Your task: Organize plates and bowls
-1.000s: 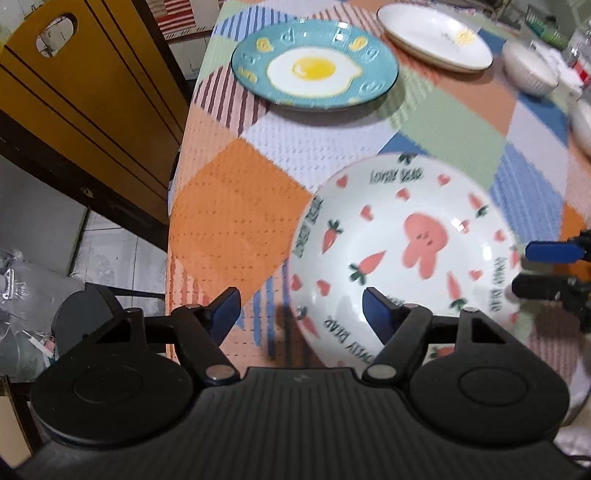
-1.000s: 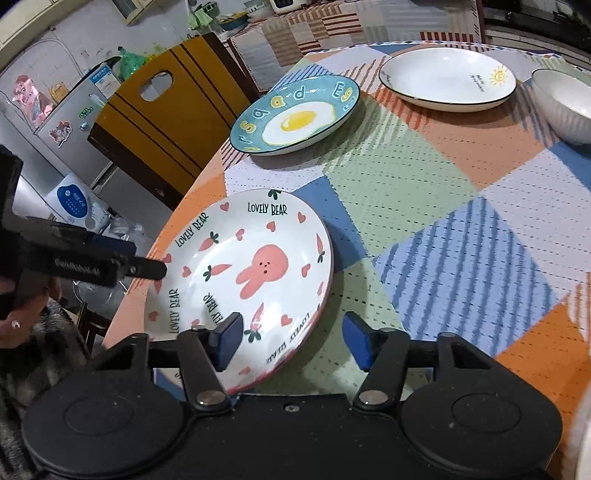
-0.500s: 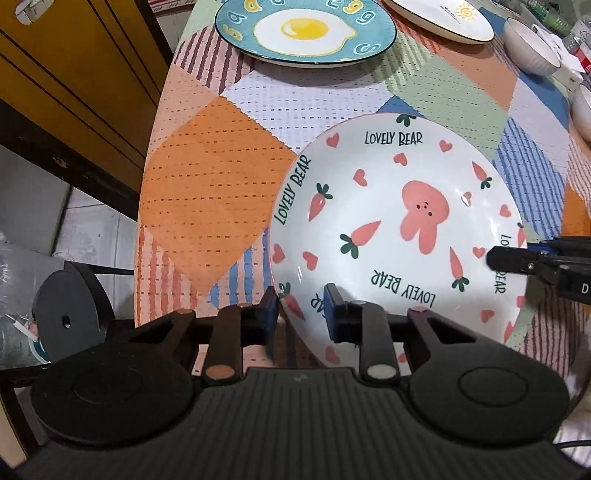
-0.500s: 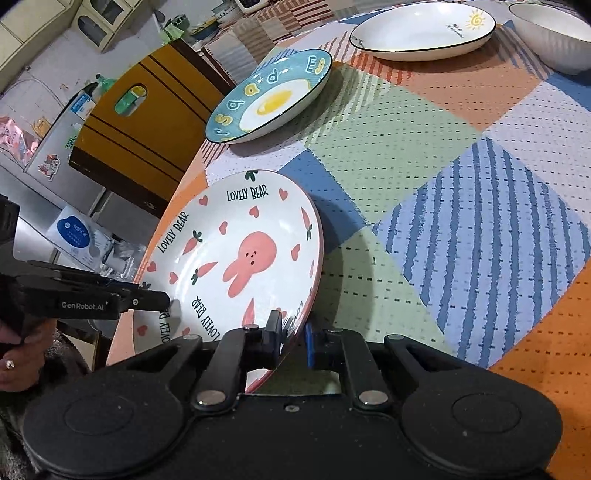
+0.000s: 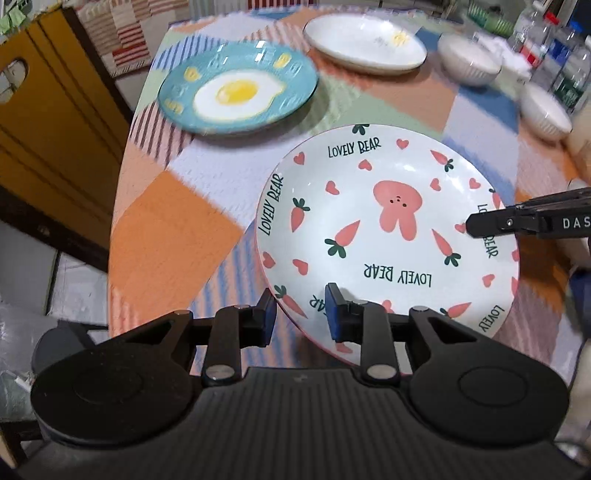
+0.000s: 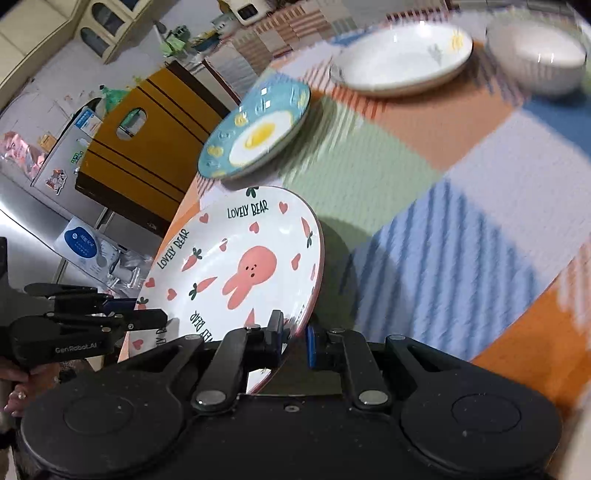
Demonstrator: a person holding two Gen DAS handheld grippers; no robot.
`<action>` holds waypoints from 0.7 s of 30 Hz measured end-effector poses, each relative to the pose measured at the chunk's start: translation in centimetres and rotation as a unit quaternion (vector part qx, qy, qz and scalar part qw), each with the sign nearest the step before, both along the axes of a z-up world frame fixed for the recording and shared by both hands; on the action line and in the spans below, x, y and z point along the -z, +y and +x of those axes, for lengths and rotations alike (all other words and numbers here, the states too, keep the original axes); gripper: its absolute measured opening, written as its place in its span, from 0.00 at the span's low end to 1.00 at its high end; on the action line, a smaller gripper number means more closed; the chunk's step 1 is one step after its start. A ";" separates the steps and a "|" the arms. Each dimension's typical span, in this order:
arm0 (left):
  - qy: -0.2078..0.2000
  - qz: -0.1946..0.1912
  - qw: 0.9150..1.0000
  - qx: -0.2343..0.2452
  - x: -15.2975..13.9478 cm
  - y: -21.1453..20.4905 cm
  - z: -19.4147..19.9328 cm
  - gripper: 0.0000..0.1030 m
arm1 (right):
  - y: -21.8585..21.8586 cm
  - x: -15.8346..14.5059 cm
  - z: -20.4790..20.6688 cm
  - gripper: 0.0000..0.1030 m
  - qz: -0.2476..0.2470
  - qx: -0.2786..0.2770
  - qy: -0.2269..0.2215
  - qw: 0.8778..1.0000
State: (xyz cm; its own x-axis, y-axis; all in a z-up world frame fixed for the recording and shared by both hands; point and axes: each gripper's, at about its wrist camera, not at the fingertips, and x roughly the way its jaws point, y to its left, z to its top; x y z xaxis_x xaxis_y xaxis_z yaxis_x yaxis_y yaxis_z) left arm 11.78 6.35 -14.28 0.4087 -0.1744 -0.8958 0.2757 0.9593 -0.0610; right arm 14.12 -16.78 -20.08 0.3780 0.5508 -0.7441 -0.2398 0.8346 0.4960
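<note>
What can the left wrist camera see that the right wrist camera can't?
Only the left wrist view shows a second white bowl and bottles at the far right. Only the right wrist view shows the fridge and cupboards. Both show the rabbit plate held at its rim by the left gripper and right gripper, the egg plate, the white plate and the yellow chair.

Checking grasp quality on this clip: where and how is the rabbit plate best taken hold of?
By its thin rim, from two opposite sides, one finger above and one below the edge. The rabbit plate is wide and shallow, so only the rim fits between fingers. That is what shows: the left gripper pinches the near rim and the right gripper the opposite rim, plate tilted.
</note>
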 end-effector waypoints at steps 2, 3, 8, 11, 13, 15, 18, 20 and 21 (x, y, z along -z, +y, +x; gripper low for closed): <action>-0.010 -0.006 1.000 0.003 -0.9 -1.1 0.9 0.25 | -0.9 -0.5 0.0 0.16 -0.001 0.001 -0.009 1.000; -0.014 -0.007 1.000 0.004 -1.3 -1.8 1.5 0.25 | -1.5 -1.0 0.3 0.16 0.000 0.003 -0.011 1.000; -0.024 -0.022 0.999 0.011 -2.2 -5.4 4.5 0.25 | -4.6 -3.2 2.1 0.16 -0.019 0.014 -0.029 0.999; -0.014 -0.036 0.999 0.008 -1.7 -7.0 6.2 0.25 | -6.0 -3.7 3.2 0.17 -0.033 0.017 -0.031 0.999; -0.006 -0.041 0.999 0.006 -1.0 -7.9 7.1 0.25 | -6.9 -3.8 4.0 0.17 -0.042 0.015 -0.030 0.999; 0.000 -0.051 0.999 0.003 -0.3 -8.6 8.0 0.25 | -7.6 -3.8 4.7 0.17 -0.051 0.015 -0.030 0.998; 0.005 -0.055 0.998 0.003 0.8 -9.4 9.0 0.25 | -8.6 -3.3 6.0 0.17 -0.058 0.014 -0.025 0.998; 0.008 -0.051 0.999 0.001 1.4 -9.9 9.6 0.25 | -9.1 -2.7 6.6 0.17 -0.062 0.013 -0.020 0.998; 0.008 -0.048 0.999 0.002 1.6 -10.2 9.9 0.25 | -9.3 -2.4 6.8 0.17 -0.063 0.012 -0.018 0.998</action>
State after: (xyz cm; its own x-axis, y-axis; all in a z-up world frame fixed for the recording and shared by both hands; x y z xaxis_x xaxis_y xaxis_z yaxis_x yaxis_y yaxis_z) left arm 21.65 -3.81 -15.88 0.3935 -0.2607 -0.8816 0.2774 0.9479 -0.1565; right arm 20.95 -26.08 -17.72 0.4179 0.4434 -0.7930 -0.2342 0.8959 0.3775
